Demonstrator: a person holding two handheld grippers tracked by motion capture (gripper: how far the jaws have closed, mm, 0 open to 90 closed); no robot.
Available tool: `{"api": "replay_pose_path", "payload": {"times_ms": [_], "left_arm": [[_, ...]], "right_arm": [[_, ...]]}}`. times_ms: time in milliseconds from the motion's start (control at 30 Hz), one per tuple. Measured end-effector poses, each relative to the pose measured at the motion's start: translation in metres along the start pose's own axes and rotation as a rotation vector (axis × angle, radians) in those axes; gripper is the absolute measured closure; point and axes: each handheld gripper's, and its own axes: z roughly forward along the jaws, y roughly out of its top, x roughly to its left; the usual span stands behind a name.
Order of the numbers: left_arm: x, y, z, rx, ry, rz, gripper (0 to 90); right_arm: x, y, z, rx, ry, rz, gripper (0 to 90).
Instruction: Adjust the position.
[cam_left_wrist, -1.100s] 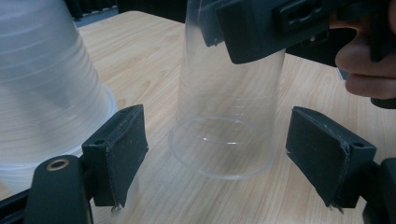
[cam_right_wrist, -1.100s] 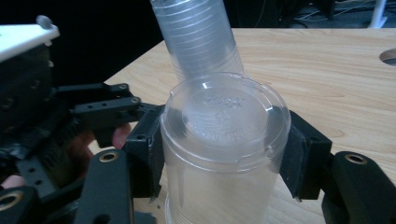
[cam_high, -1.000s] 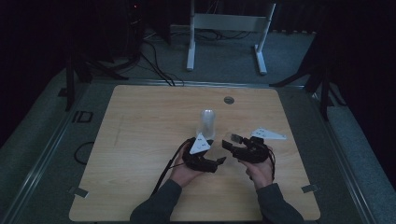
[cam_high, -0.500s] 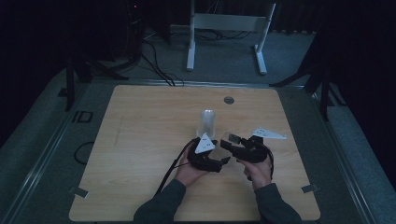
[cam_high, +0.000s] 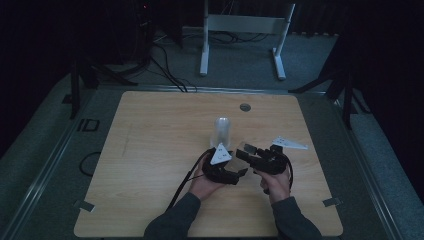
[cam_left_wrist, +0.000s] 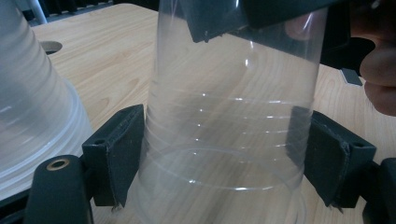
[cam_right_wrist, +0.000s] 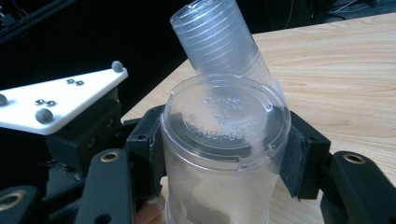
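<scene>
A single clear plastic cup (cam_right_wrist: 224, 126) is held between both grippers in front of the person, just right of the table's middle. My right gripper (cam_right_wrist: 224, 154) is shut on its base end, the embossed bottom facing that camera. My left gripper (cam_left_wrist: 224, 158) is shut on the same cup (cam_left_wrist: 224, 116) near its wide rim, pads against the wall. In the high view the left gripper (cam_high: 239, 171) and right gripper (cam_high: 248, 152) meet at the cup (cam_high: 245, 147). A stack of clear cups (cam_high: 222, 131) lies just beyond, and shows as the stack (cam_right_wrist: 219, 37) behind the held cup.
The wooden table (cam_high: 150, 150) has a round cable hole (cam_high: 245, 107) near its far edge. The left gripper's cable (cam_high: 185, 180) trails toward the front edge. A white metal frame (cam_high: 240, 25) stands on the floor beyond the table. Tape tabs (cam_high: 332, 202) sit near the front corners.
The left gripper has shifted slightly right, toward the right gripper. The right gripper and the stack of cups have stayed about where they were.
</scene>
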Motion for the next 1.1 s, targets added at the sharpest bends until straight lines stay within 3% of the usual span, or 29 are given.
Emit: {"api": "replay_pose_path", "payload": {"times_ms": [333,767,1100], "left_arm": [[-0.0016,-0.0009,0.001,0.007,0.0,0.006,26.0],[-0.004,-0.0018,0.001,-0.019,-0.004,0.007,22.9],[-0.0047,-0.0019,0.0001,-0.022,-0.004,0.012,25.9]], "right_arm": [[-0.002,-0.0002,-0.0012,0.0,0.001,0.01,41.0],[-0.0045,-0.0001,-0.0028,-0.013,0.013,0.032,41.2],[-0.0088,-0.0017,-0.0046,-0.023,0.024,0.063,41.3]]}}
